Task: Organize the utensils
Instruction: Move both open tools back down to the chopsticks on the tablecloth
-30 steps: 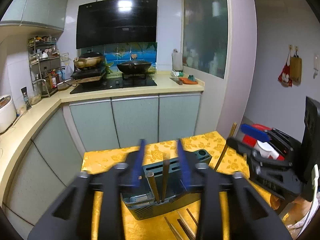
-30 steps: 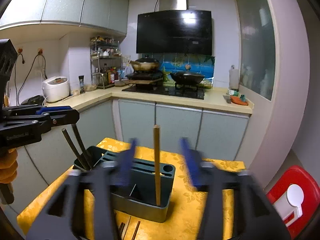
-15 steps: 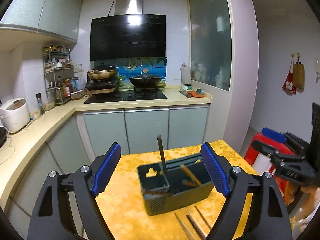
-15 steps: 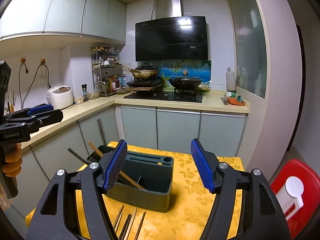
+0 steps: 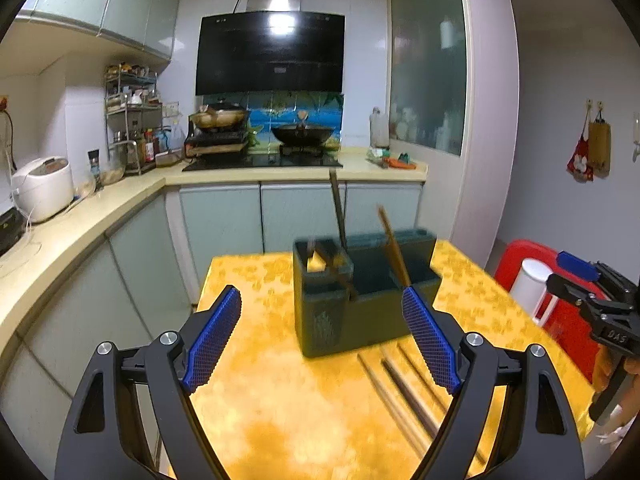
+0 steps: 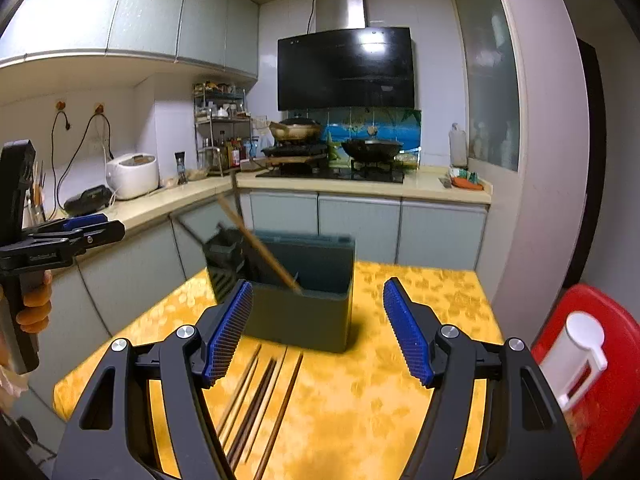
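Wooden chopsticks (image 6: 256, 396) lie on the table below the right tool (image 6: 316, 332).

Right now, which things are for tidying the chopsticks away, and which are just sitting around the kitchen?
For the job:
- loose chopsticks on the yellow table
- dark holder box, some chopsticks already in it
- left gripper and right gripper, both open and empty

Just lying about:
- rice cooker
- wok
- red stool
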`<state>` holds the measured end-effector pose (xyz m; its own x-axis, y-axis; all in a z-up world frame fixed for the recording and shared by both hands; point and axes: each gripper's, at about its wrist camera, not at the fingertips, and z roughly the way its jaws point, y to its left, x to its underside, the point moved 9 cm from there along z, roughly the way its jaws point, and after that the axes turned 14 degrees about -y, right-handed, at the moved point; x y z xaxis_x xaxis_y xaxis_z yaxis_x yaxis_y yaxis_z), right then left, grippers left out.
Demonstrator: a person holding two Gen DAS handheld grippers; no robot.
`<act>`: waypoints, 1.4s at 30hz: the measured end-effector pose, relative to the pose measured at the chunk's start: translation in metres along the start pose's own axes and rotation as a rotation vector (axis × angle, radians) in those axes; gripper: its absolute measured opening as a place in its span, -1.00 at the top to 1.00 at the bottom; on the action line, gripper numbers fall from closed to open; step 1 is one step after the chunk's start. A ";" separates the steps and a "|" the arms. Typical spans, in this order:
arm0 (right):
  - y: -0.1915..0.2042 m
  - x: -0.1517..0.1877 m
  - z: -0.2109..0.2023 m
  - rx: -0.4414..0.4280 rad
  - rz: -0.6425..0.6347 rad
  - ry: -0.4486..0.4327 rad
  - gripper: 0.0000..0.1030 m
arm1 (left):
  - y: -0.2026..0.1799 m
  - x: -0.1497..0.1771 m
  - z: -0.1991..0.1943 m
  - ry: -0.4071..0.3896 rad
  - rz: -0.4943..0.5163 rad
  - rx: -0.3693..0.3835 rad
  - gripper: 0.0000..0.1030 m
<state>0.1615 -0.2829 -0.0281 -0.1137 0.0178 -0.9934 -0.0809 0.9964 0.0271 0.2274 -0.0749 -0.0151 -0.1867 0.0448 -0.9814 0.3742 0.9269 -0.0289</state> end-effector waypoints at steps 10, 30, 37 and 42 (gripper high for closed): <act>0.022 0.074 -0.037 -0.013 0.011 0.098 -0.27 | -0.013 0.078 -0.031 0.065 0.026 0.016 -0.55; 0.022 0.123 -0.078 0.007 0.065 0.131 -0.27 | -0.109 0.207 -0.056 0.269 0.058 0.171 -0.55; 0.016 0.126 -0.080 0.023 0.077 0.134 -0.27 | -0.115 0.225 -0.050 0.303 0.089 0.131 -0.55; 0.018 0.126 -0.079 0.017 0.081 0.135 -0.27 | -0.113 0.234 -0.046 0.336 0.072 0.125 -0.54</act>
<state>0.0677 -0.2695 -0.1440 -0.2510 0.0884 -0.9639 -0.0490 0.9934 0.1039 0.0995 -0.1522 -0.2329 -0.4362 0.2471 -0.8652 0.5017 0.8650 -0.0059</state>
